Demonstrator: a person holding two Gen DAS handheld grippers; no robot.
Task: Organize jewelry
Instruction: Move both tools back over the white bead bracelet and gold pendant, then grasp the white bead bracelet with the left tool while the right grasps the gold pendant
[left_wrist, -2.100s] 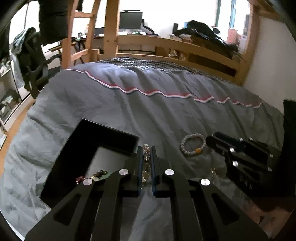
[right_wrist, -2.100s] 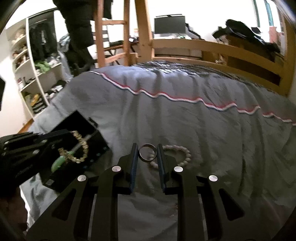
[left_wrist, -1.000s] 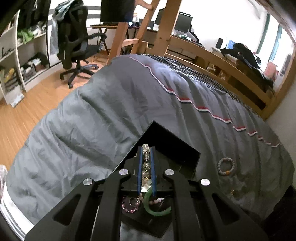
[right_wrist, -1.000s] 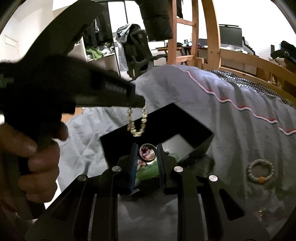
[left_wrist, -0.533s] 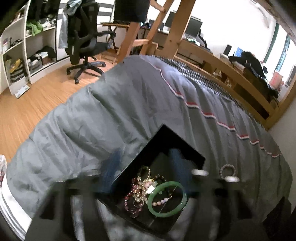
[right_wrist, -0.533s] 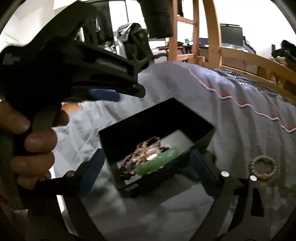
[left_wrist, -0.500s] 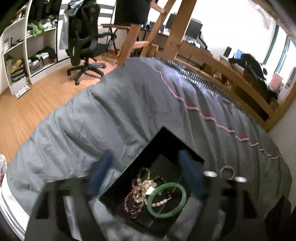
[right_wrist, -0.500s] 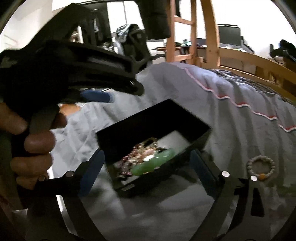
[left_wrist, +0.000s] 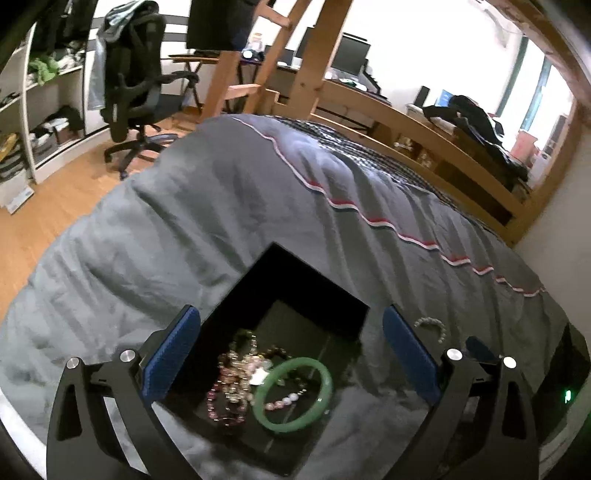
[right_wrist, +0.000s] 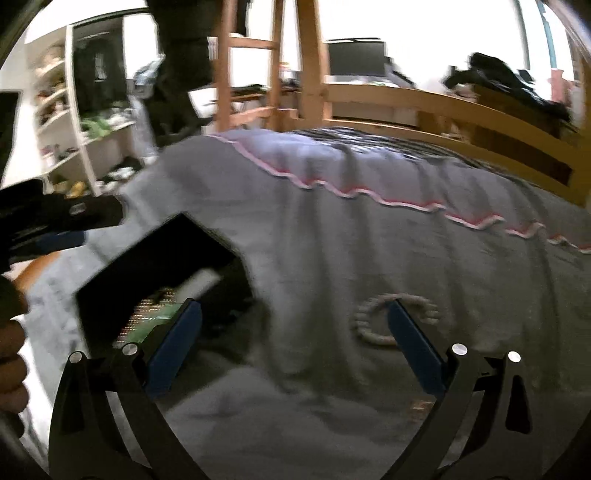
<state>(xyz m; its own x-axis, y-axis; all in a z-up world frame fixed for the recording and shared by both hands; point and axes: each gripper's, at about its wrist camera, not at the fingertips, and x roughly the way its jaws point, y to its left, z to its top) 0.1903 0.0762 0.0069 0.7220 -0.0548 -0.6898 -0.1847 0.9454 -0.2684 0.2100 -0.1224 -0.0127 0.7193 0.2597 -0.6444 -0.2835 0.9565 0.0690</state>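
Note:
A black open box (left_wrist: 295, 291) lies on the grey bedspread (left_wrist: 240, 206). It holds a green bangle (left_wrist: 293, 395), pink and gold bead strands (left_wrist: 231, 384) and other pieces. My left gripper (left_wrist: 291, 339) hangs over the box, open and empty. My right gripper (right_wrist: 293, 332) is open and empty over the bedspread, right of the box (right_wrist: 155, 266). A white bead bracelet (right_wrist: 395, 321) lies on the cover just behind its right finger; it also shows in the left wrist view (left_wrist: 430, 326). The right wrist view is blurred.
A wooden bed rail (left_wrist: 417, 136) and ladder posts (left_wrist: 314, 59) stand beyond the bed. An office chair (left_wrist: 136, 85) and shelves (left_wrist: 40, 92) are at the far left on the wood floor. The left gripper's body (right_wrist: 48, 221) shows at the right view's left edge.
Both grippers have opened and dropped their pieces, the gold bead strand and the ring, into the box. My right gripper has swung right, away from the box toward the white bracelet.

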